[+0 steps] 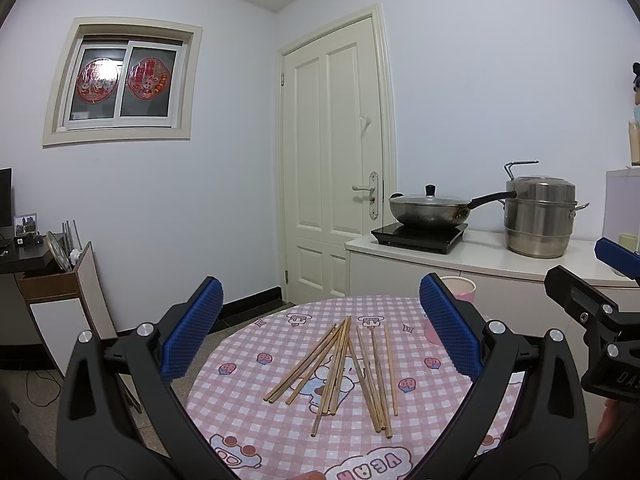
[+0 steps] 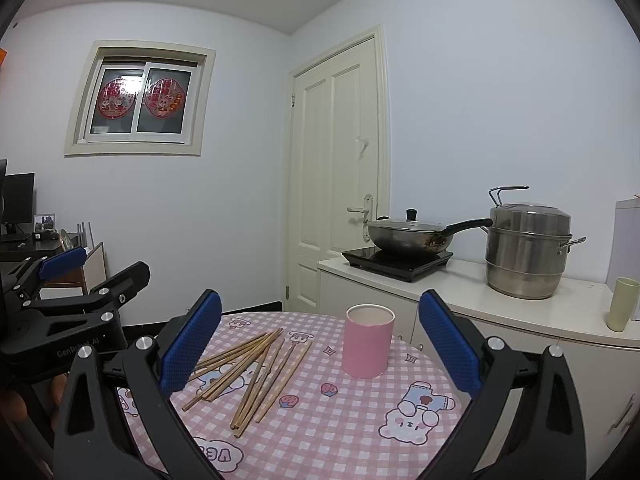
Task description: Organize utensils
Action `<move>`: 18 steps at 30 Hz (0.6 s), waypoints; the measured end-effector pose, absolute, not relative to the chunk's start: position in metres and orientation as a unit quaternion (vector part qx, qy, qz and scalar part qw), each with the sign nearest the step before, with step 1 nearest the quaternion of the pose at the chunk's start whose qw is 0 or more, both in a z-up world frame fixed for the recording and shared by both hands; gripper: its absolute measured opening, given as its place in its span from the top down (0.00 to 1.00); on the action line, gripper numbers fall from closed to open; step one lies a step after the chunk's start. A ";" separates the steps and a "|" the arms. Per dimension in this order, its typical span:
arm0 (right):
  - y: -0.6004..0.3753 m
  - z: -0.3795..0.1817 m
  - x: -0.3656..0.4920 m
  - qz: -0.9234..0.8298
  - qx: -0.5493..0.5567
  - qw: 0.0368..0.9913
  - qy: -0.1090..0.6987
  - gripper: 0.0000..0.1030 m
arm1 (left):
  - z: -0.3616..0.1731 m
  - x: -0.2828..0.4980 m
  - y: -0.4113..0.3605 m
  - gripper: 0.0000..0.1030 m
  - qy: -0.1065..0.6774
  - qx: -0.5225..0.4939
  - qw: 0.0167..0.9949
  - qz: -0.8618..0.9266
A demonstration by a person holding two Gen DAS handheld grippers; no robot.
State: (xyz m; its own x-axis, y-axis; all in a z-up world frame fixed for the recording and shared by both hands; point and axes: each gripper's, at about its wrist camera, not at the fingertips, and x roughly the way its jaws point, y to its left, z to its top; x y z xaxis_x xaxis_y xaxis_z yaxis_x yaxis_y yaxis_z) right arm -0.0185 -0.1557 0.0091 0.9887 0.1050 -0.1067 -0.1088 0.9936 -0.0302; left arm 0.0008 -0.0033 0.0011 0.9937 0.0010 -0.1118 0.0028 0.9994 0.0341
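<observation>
Several wooden chopsticks [image 1: 344, 372] lie scattered on the round table with a pink checked cloth [image 1: 248, 396]. In the right wrist view the chopsticks [image 2: 248, 372] lie left of an upright, empty pink cup [image 2: 368, 340]. In the left wrist view the pink cup [image 1: 460, 288] is partly hidden behind the right finger. My left gripper [image 1: 320, 328] hovers open above the chopsticks, nothing between its blue pads. My right gripper [image 2: 320, 344] is open too, held above the table [image 2: 340, 420] with the cup between its fingers but farther off. Each gripper shows at the edge of the other's view.
Behind the table a white counter [image 2: 460, 288] carries an induction hob with a lidded wok [image 2: 408, 236], a steel steamer pot [image 2: 528, 256] and a green cup [image 2: 620, 308]. A closed door [image 1: 332, 160] stands behind. A desk with a monitor [image 1: 24, 256] is at left.
</observation>
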 end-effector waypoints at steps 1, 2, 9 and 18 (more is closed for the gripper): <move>-0.156 0.010 -0.018 0.053 -0.018 0.997 0.052 0.07 | 0.001 0.001 -0.004 0.06 0.056 0.017 0.998 -0.001; -0.157 0.011 -0.017 0.053 -0.018 0.997 0.052 0.07 | 0.001 0.001 -0.004 0.06 0.056 0.017 0.998 0.000; -0.154 0.007 -0.020 0.054 -0.017 0.997 0.052 0.08 | 0.001 0.001 -0.004 0.06 0.056 0.017 0.998 0.000; -0.157 0.007 -0.018 0.054 -0.018 0.997 0.053 0.07 | 0.001 0.001 -0.002 0.06 0.056 0.015 0.998 -0.001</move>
State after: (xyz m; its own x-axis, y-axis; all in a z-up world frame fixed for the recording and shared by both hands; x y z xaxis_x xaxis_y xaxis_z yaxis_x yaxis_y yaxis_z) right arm -0.0183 -0.1566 0.0071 0.9885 0.1053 -0.1084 -0.1091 0.9936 -0.0297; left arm 0.0008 -0.0023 0.0009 0.9938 0.0004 -0.1116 0.0031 0.9995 0.0306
